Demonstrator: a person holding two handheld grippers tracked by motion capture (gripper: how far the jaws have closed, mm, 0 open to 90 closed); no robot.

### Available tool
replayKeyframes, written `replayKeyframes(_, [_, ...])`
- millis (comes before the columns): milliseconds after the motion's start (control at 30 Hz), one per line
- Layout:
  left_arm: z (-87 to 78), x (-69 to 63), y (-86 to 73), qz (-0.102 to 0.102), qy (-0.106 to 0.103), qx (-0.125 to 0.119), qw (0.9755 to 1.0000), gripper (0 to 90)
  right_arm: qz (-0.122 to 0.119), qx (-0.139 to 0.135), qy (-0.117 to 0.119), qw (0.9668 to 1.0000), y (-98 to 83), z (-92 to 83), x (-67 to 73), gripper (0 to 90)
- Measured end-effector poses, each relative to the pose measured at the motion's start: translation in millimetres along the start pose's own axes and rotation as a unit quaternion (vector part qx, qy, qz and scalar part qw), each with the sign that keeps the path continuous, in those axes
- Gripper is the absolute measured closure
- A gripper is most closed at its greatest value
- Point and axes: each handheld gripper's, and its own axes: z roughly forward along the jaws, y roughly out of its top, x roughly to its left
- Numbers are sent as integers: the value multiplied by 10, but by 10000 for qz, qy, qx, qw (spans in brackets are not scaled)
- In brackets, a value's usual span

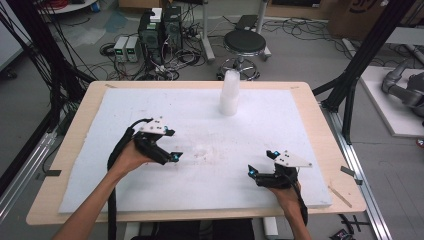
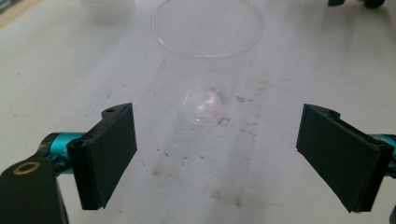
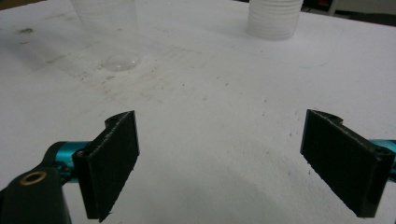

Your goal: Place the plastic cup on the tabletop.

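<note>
Black rubber pads stand wide apart on my left claw (image 2: 217, 158), released, with nothing between them but the stained white foam sheet (image 1: 280, 175) that covers the desk (image 1: 67, 150). My right claw (image 3: 219, 163) is released too, its pads spread just as wide over bare foam. Taking the clear plastic cup (image 2: 205, 56) as my landmark: it stands upright on the sheet just ahead of my left claw, beyond the pad tips and apart from them, its round bottom resting among brownish smudges and its rim open toward the top. In the high view the cup (image 1: 202, 150) is faint, sitting a little right of my left claw (image 1: 170, 150), while my right claw (image 1: 260, 172) lies well to the right of the cup and nearer to me, close to the front edge of the foam. From my right claw's own camera the cup (image 3: 109, 35) stands off to the upper left, well apart from the pads. Farther out than the cup, toward the far edge of the sheet, a stack of cups (image 1: 229, 92) stands upright; it shows beyond and right of the cup in my right claw's view (image 3: 274, 18). Past the desk, beyond that stack, a round black stool (image 1: 244, 42) stands on the floor amid cables.
</note>
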Motion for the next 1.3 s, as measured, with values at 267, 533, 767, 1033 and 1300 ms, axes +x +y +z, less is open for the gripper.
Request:
replayKeyframes(267, [-286,-256,-529,-446,507,-460,9967,121,85,-100,-5,9999,-7,-15,-20,116])
replayKeyframes(533, [-348,-377,-791,-695,951,-561,9915,120,130,-145,11,9998,-10,-20,-30,116])
replayKeyframes(767, [-354,-362,-905,-847,1160,-659,9874,120,103,-211,-5,9997,-16,-34,-27,116])
replayKeyframes(1033, [-370,-377,-921,-795,1233,-752,9863,122,133,-295,-31,9995,-24,-49,-31,116])
replayKeyframes(1300, [-392,-373,-935,-829,1234,-852,9852,122,198,-365,8,9991,-32,-65,-38,116])
